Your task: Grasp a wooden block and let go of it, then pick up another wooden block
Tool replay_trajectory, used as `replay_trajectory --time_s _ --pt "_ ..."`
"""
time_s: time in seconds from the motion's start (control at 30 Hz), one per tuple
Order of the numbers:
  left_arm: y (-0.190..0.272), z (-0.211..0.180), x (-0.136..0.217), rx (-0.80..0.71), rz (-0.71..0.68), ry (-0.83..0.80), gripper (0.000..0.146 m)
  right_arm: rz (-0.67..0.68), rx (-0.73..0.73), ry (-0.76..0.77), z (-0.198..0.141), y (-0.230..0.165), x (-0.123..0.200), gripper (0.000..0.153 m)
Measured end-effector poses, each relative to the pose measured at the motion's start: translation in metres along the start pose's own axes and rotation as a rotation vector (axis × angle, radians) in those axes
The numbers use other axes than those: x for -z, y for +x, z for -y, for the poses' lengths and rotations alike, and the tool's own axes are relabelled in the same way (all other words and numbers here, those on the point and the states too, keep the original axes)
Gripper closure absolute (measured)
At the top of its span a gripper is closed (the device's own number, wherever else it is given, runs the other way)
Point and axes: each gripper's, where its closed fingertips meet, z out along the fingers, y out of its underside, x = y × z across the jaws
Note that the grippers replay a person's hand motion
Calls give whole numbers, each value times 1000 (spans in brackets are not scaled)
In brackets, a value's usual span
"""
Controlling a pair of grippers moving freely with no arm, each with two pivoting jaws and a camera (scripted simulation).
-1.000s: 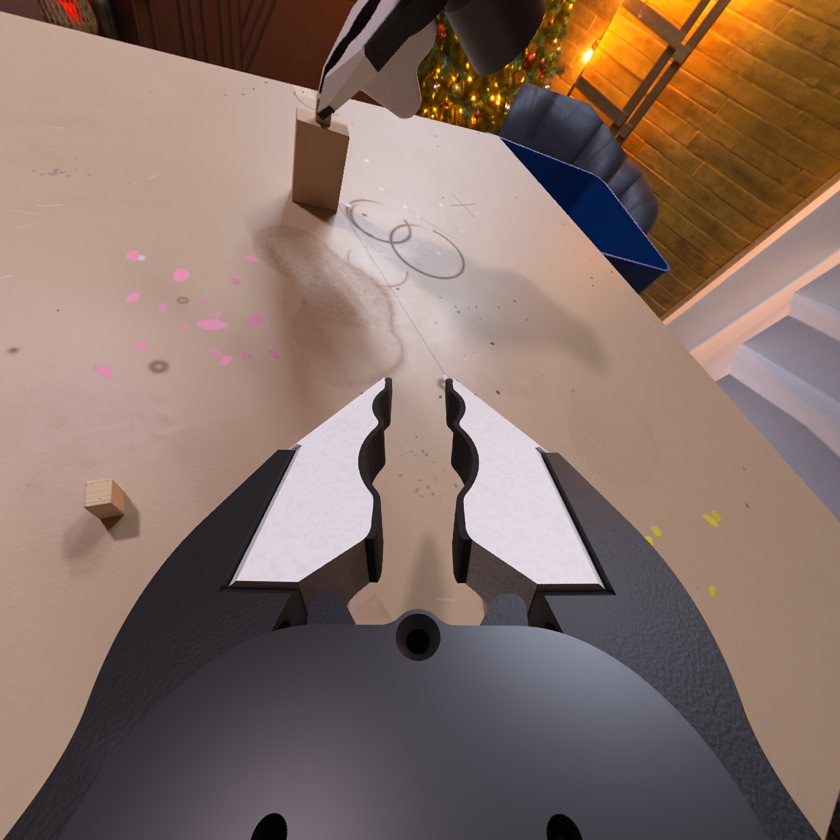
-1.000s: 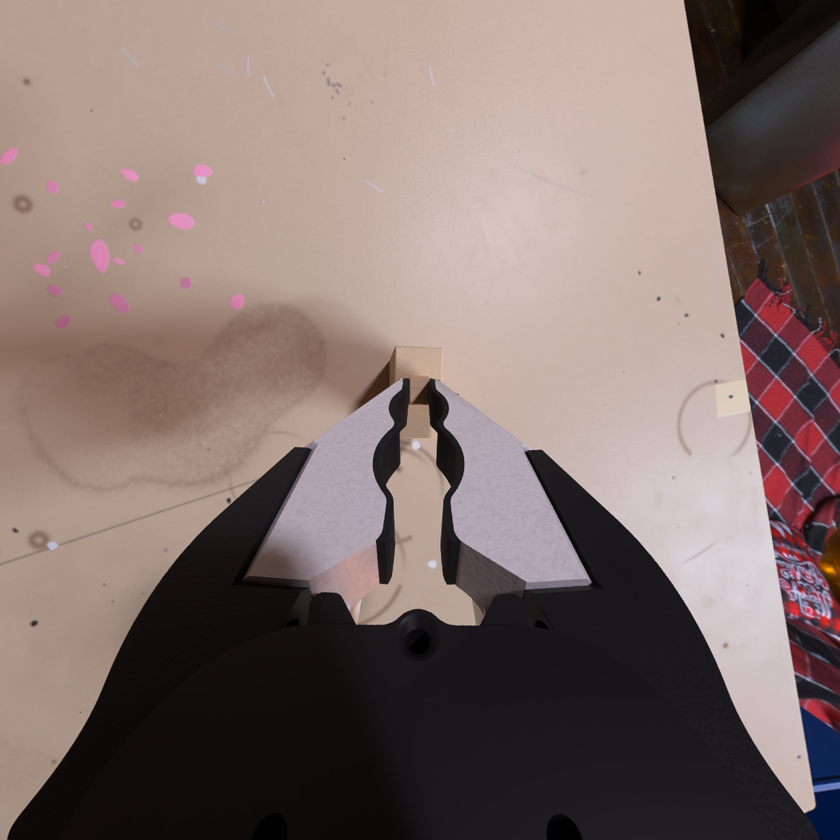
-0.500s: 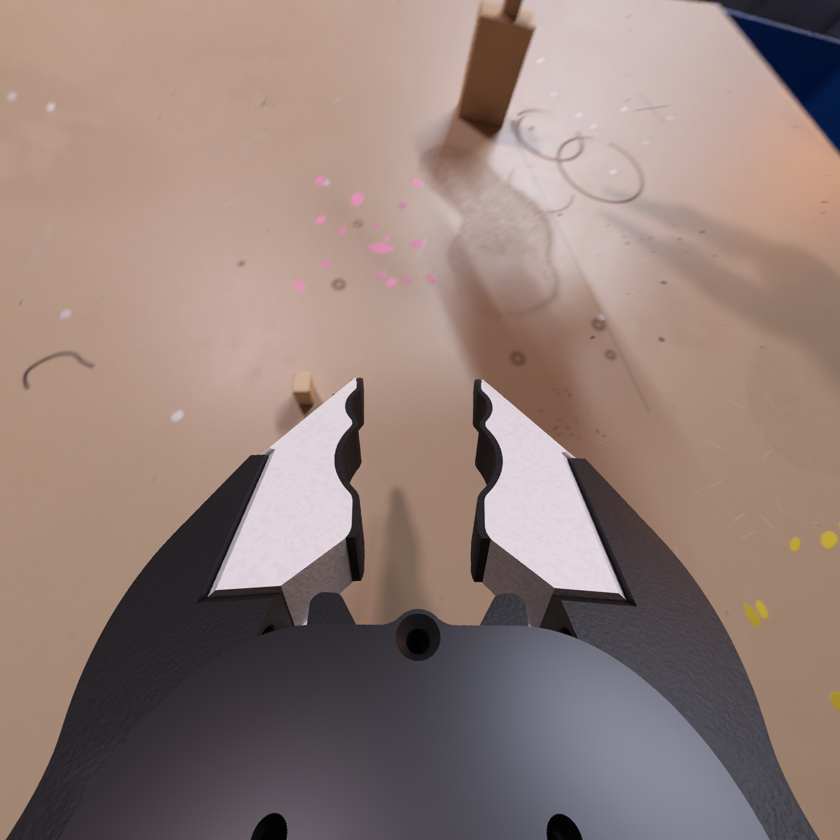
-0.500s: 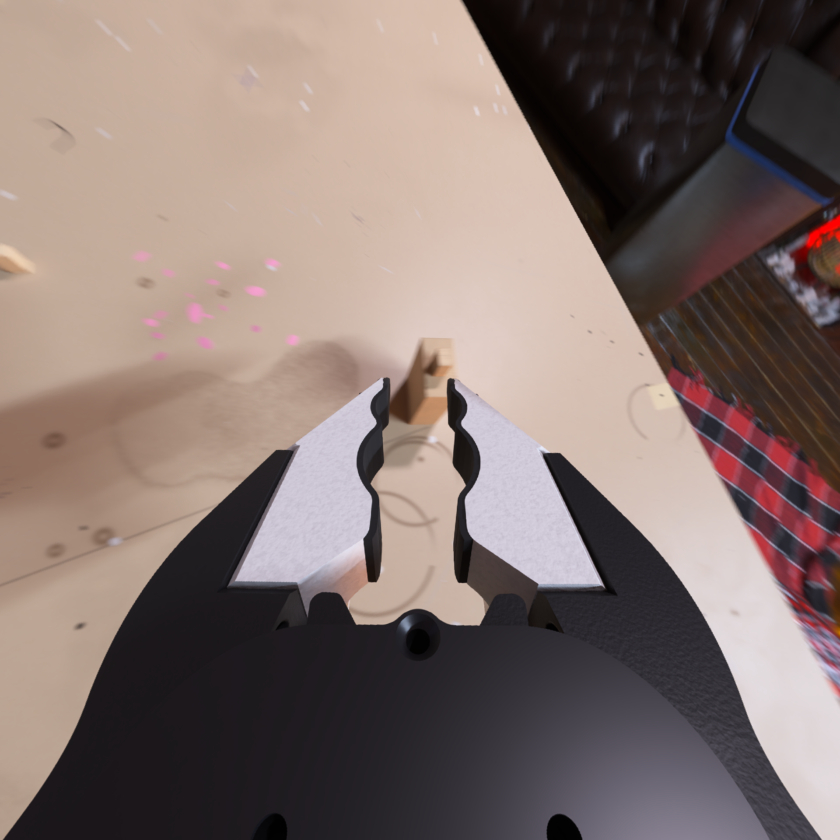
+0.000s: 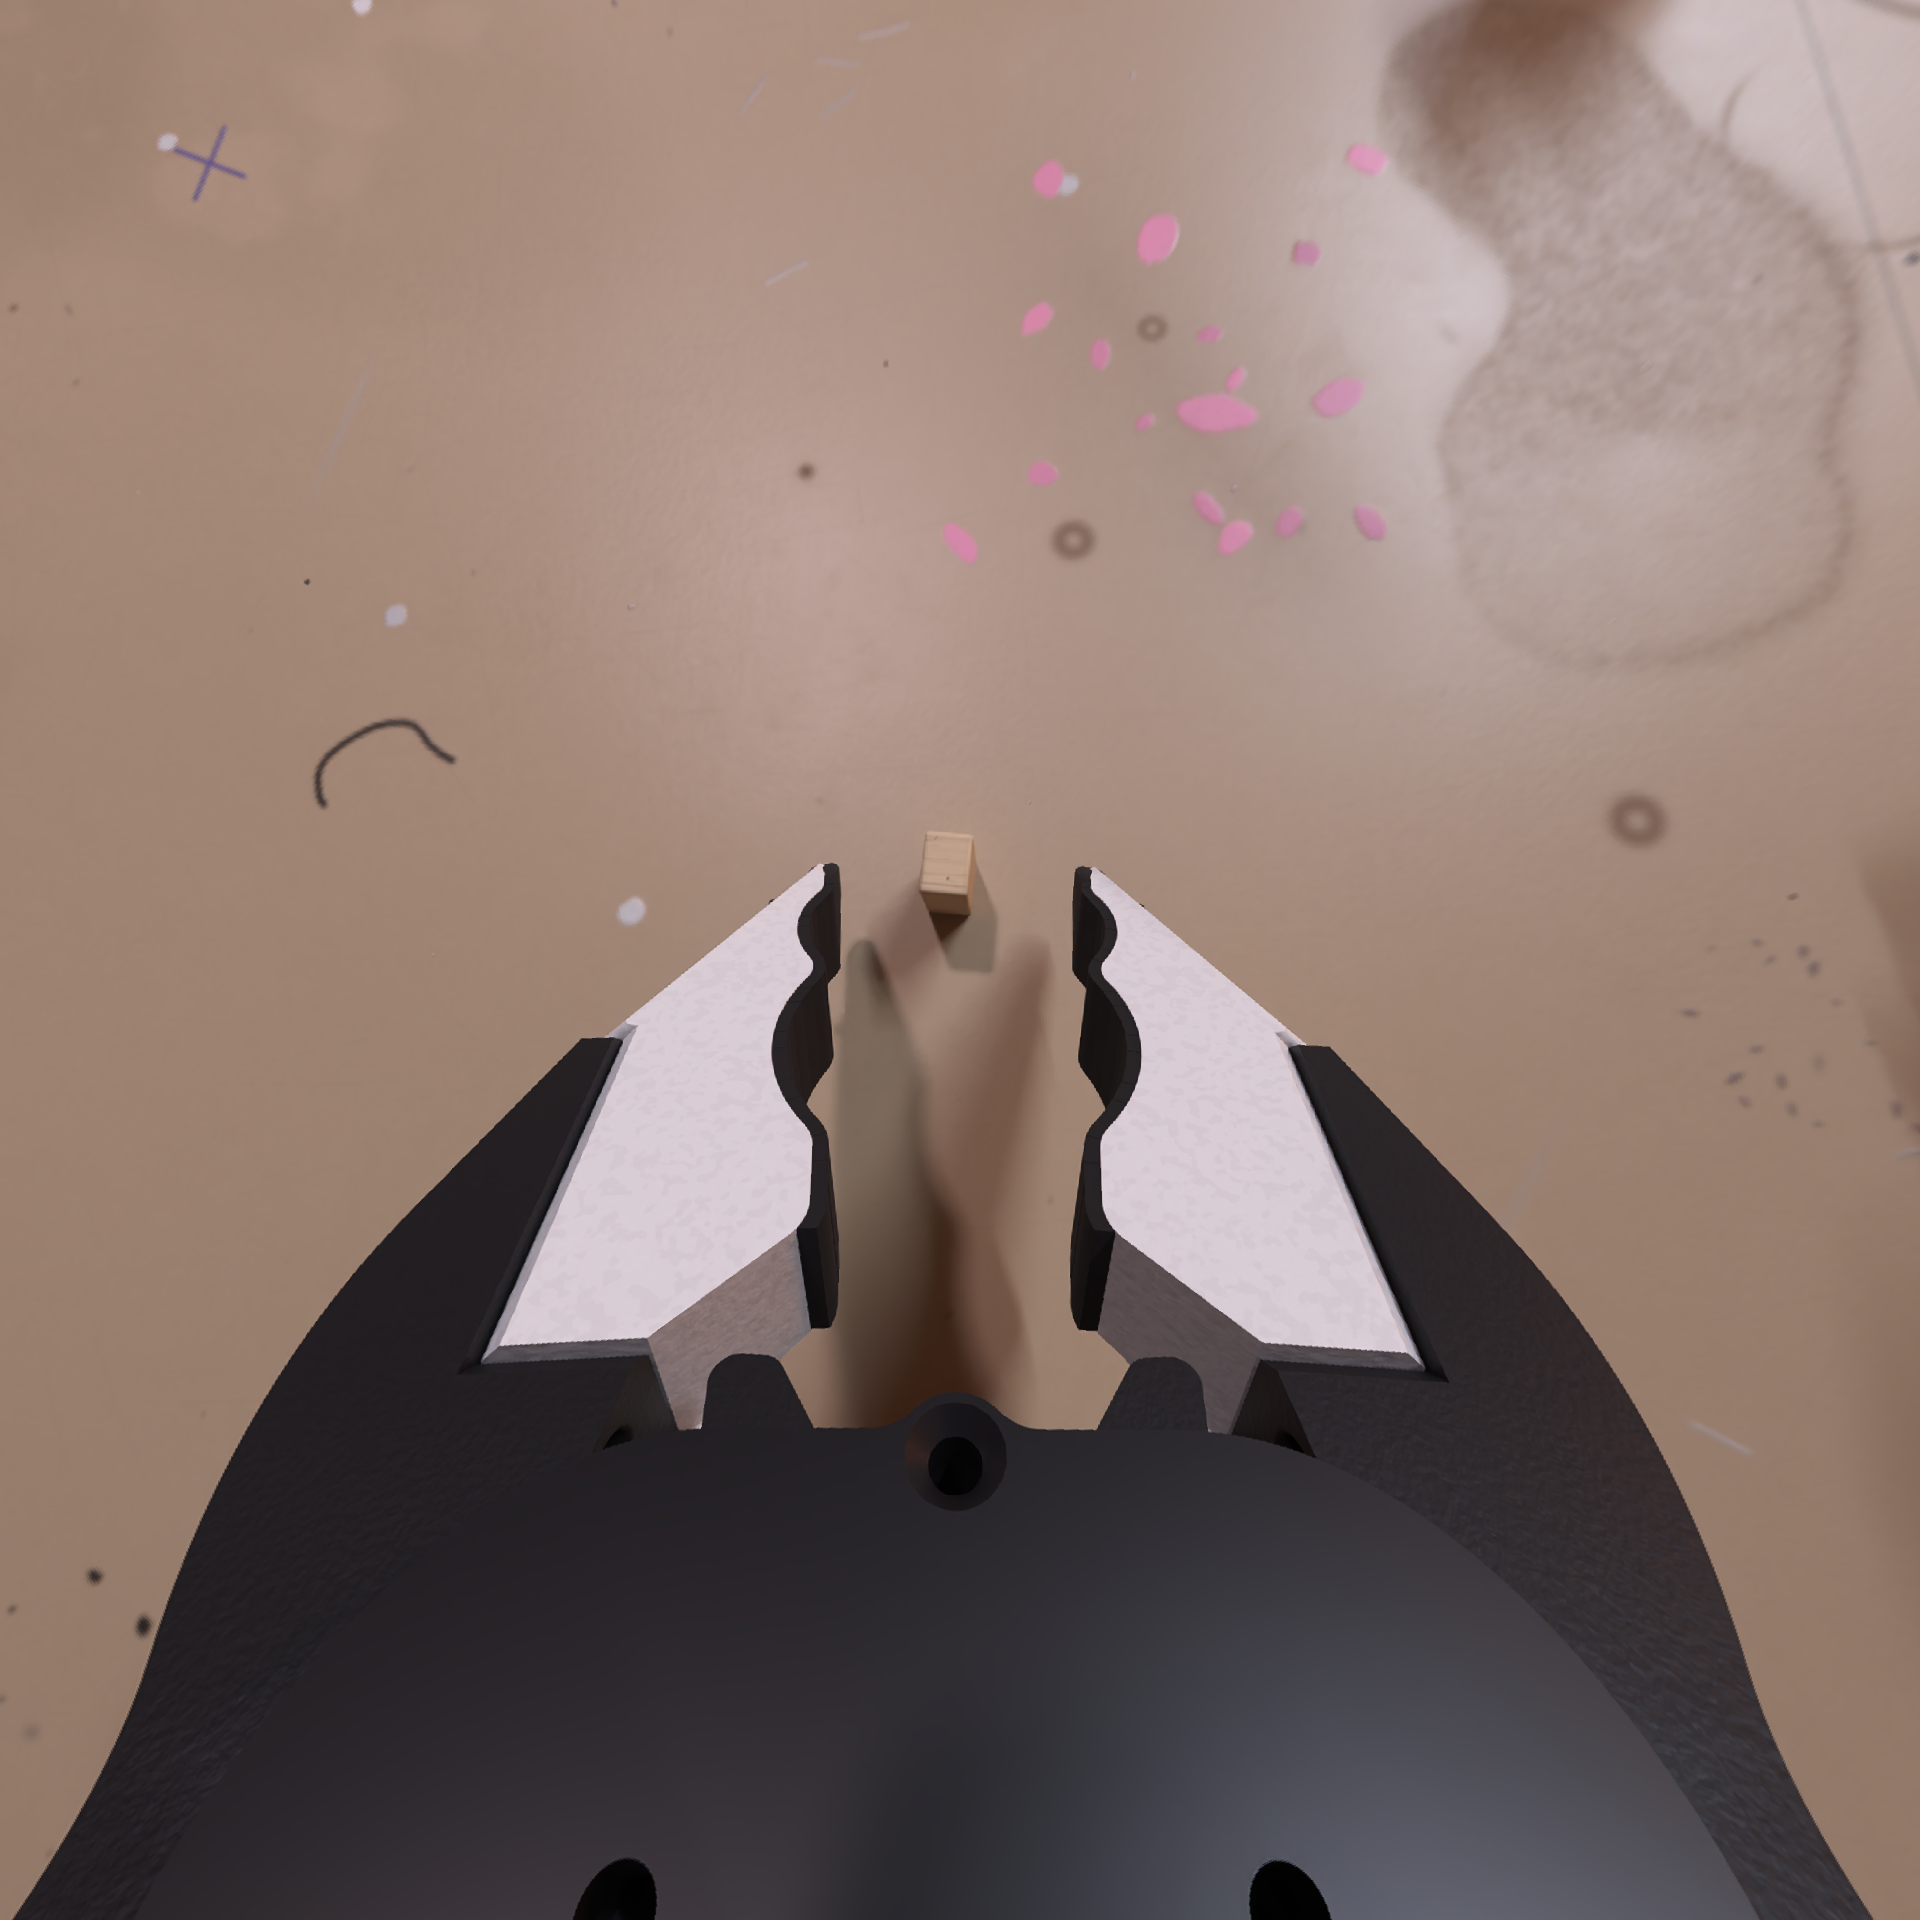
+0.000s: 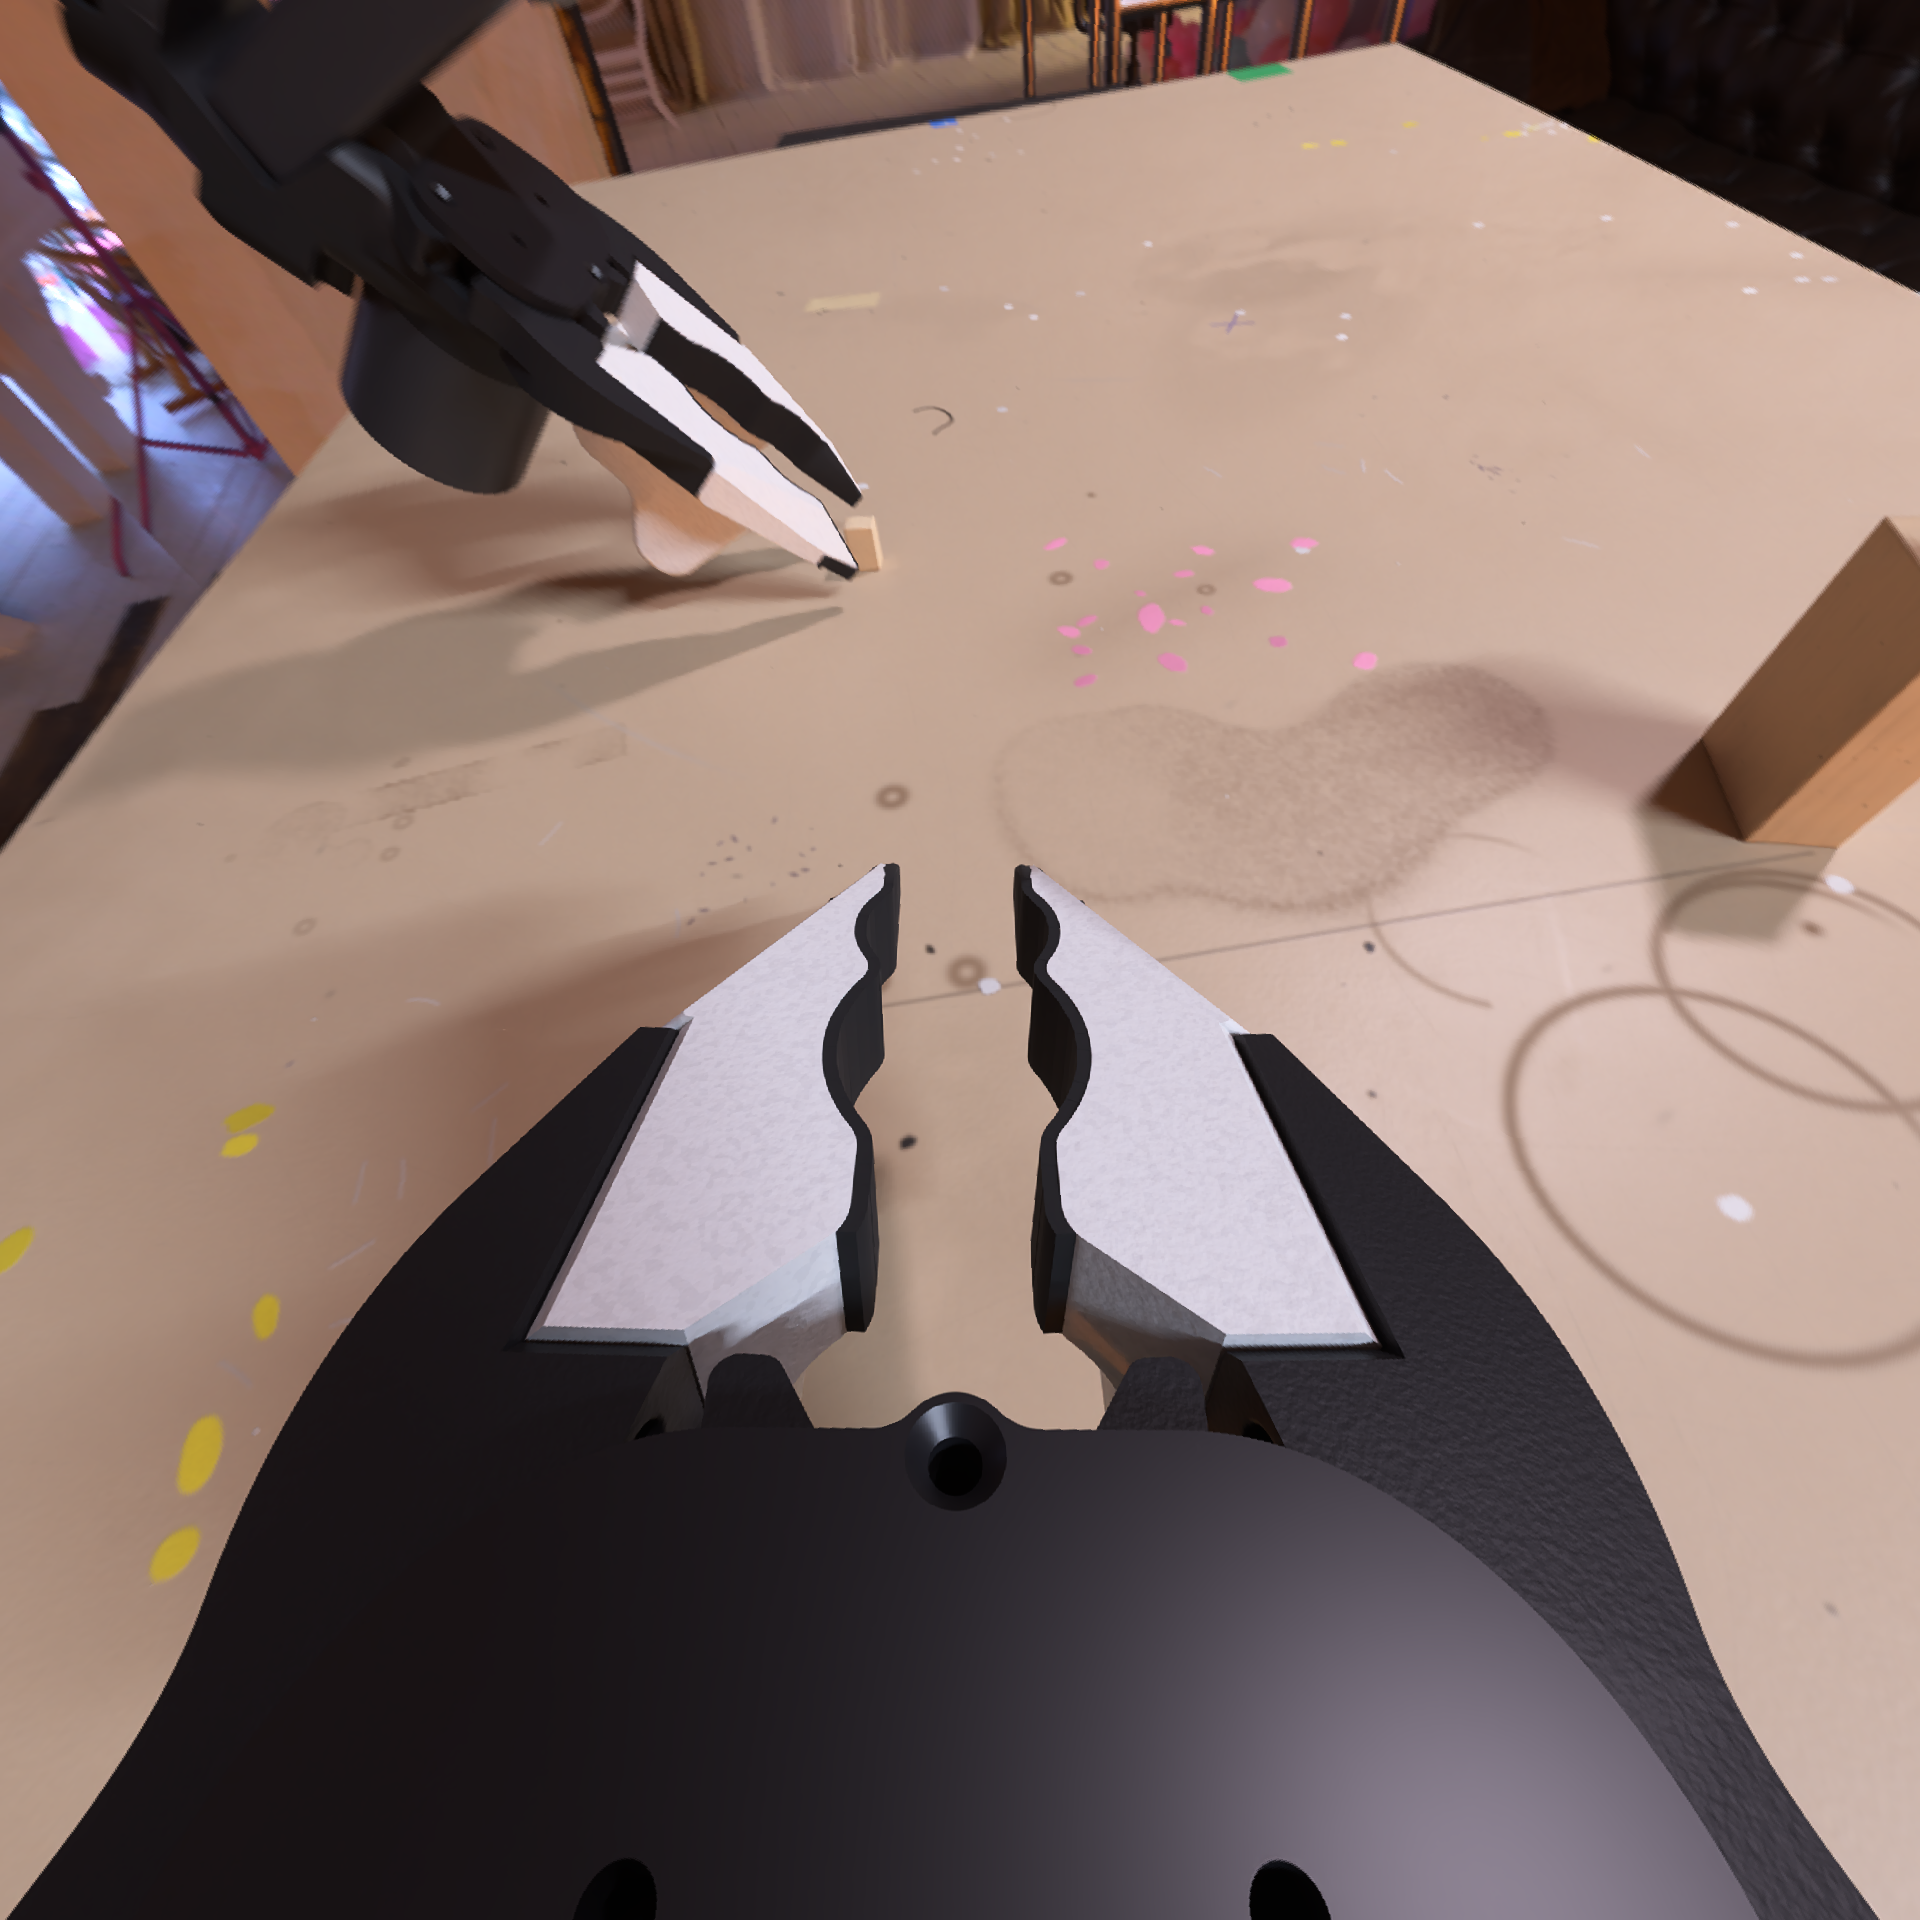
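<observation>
A small wooden cube sits on the tan table just ahead of my left gripper, in line with the gap between its tips. The left gripper is open and empty, pointing steeply down. The right wrist view shows this cube far off, with the left gripper at it. A tall wooden block stands upright at the right edge of the right wrist view. My right gripper is open and empty, well away from the tall block, over the table.
The table bears pink paint spots, a grey smudge, ring marks and yellow spots. Its left edge is near the left gripper. A dark sofa lies beyond the far right corner.
My left gripper opened wider and swung left and down until the small cube lay between its tips. My right gripper let go of the tall block, opened, backed off and turned left.
</observation>
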Motion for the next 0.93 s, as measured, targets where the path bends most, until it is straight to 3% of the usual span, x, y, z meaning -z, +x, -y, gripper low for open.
replay_trajectory --time_s 0.13,0.37,0.47,0.57,0.67,0.8,0.93 --pt "-8 -3 -1 -39 49 -6 102 43 -26 -11 -4 -1 0 131" --pt "-3 -4 -8 -44 -21 10 105 79 -22 -28 -8 -9 -3 131" --pt "-1 -2 -10 -26 -66 19 114 88 -18 -41 -10 -12 -4 131" --pt "-1 -3 -11 -71 -77 17 138 95 -22 -46 -11 -14 -5 132" --pt "6 -4 -8 -109 -116 11 137 102 -37 -48 -11 -14 -5 132" --pt "31 2 7 -239 -161 55 138 118 -72 -48 -10 -14 -1 133" --pt "99 21 46 -460 -318 209 137 187 -165 -52 -8 -12 6 135"
